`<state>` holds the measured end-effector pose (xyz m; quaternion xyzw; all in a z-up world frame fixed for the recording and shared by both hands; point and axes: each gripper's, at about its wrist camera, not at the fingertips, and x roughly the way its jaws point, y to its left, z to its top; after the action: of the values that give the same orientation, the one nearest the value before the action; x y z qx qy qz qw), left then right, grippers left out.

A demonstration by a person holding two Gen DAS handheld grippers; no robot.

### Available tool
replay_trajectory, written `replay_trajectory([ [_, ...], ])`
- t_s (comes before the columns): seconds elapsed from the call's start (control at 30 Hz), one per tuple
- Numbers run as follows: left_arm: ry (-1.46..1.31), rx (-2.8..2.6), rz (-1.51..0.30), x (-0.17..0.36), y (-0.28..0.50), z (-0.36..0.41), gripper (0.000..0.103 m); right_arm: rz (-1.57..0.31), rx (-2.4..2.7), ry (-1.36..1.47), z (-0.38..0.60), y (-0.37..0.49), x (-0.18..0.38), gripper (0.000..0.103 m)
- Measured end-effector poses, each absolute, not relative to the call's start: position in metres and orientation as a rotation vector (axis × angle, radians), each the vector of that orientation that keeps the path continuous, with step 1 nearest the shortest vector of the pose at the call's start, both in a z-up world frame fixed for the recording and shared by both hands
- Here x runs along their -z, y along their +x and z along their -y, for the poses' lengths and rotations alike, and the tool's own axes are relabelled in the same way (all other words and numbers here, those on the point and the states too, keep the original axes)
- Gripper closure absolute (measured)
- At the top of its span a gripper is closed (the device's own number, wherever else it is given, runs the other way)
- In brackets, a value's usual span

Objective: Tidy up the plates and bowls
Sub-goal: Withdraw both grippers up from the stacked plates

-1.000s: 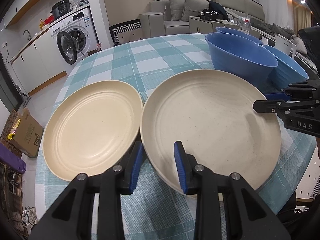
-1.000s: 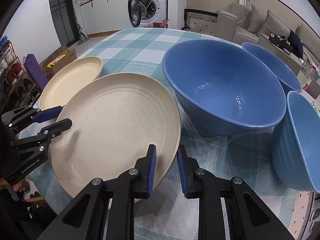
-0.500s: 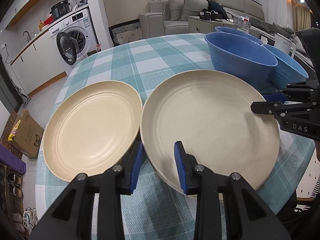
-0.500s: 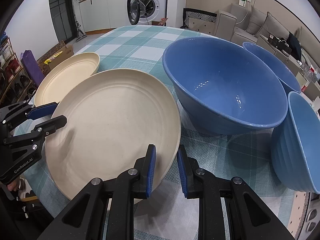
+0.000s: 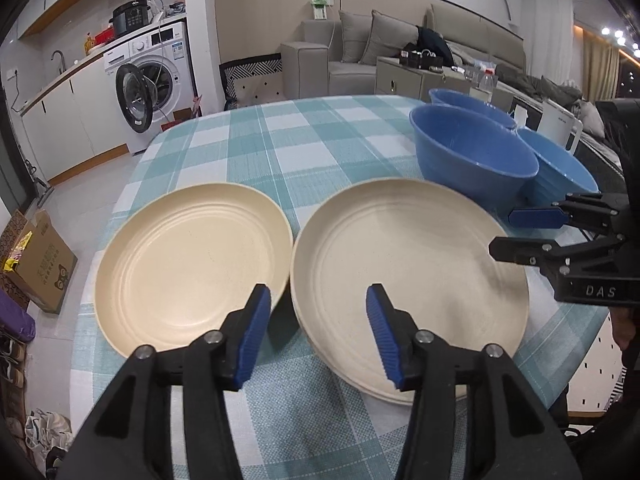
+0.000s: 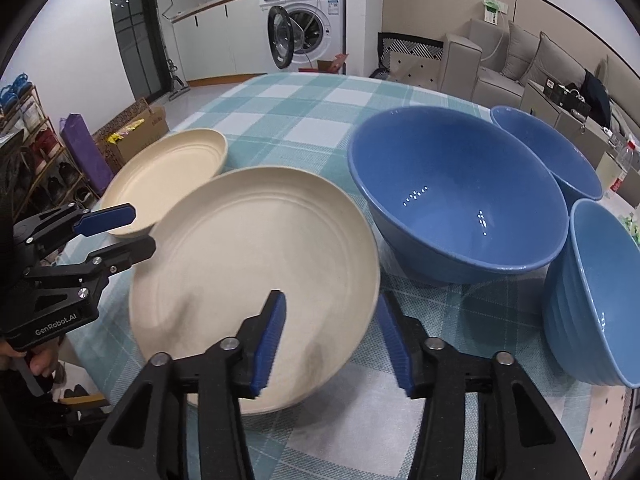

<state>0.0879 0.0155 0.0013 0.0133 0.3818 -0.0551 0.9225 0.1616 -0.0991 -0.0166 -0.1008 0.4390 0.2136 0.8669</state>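
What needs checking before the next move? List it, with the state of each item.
1. Left hand-held gripper released: ok. Its jaws have just been opening, the pads clear of the large plate's rim.
2. Right hand-held gripper released: ok. Its jaws have just been opening, the plate rim between the pads but not pinched.
3. Large plate set down on other plates: ok, stacked rims show beneath it.
4. Small plate still apart from the stack: not ok, it lies alone beside it.
5. Blue bowls nested: not ok. The big bowl, the far bowl and the ribbed bowl stand separately.
6. Stack square on the tablecloth: cannot tell.
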Motion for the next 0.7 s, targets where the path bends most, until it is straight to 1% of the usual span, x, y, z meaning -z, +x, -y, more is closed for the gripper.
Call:
replay_trajectory([
  [0.07, 0.025, 0.099, -0.757, -0.008, 0.084, -0.019, 0.046, -0.899, -0.467, -0.196, 0.099, 0.158, 0.01, 0.04],
  [0.1, 0.026, 0.093, -0.748, -0.011, 0.083, -0.021, 0.046, -0.885, -0.473, -0.186, 0.099, 0.156, 0.006, 0.028],
  [0.13, 0.028, 0.088, -0.739, -0.014, 0.082, -0.023, 0.046, -0.865, -0.477, -0.176, 0.099, 0.154, 0.002, 0.02],
  [0.27, 0.011, 0.067, -0.718, -0.023, 0.078, -0.032, 0.045, -0.818, -0.48, -0.143, 0.101, 0.149, -0.013, 0.015],
  [0.33, -0.008, 0.058, -0.714, -0.026, 0.078, -0.038, 0.044, -0.797, -0.479, -0.118, 0.105, 0.148, -0.021, 0.01],
  [0.37, -0.016, 0.054, -0.713, -0.028, 0.078, -0.042, 0.041, -0.789, -0.479, -0.106, 0.107, 0.148, -0.024, 0.008],
  [0.4, -0.022, 0.049, -0.71, -0.029, 0.077, -0.045, 0.034, -0.784, -0.479, -0.098, 0.108, 0.148, -0.026, 0.005],
  [0.43, -0.027, 0.041, -0.702, -0.031, 0.077, -0.047, 0.028, -0.779, -0.477, -0.093, 0.109, 0.149, -0.029, 0.004],
  [0.47, -0.03, 0.031, -0.688, -0.033, 0.074, -0.049, 0.018, -0.775, -0.475, -0.094, 0.109, 0.149, -0.031, 0.004],
  [0.5, -0.031, 0.021, -0.673, -0.036, 0.073, -0.051, 0.012, -0.769, -0.471, -0.099, 0.109, 0.149, -0.034, 0.002],
  [0.6, -0.027, 0.014, -0.649, -0.042, 0.069, -0.056, 0.003, -0.756, -0.467, -0.112, 0.107, 0.149, -0.041, 0.001],
  [0.7, -0.029, 0.017, -0.63, -0.047, 0.066, -0.061, 0.002, -0.751, -0.487, -0.106, 0.104, 0.15, -0.047, 0.001],
])
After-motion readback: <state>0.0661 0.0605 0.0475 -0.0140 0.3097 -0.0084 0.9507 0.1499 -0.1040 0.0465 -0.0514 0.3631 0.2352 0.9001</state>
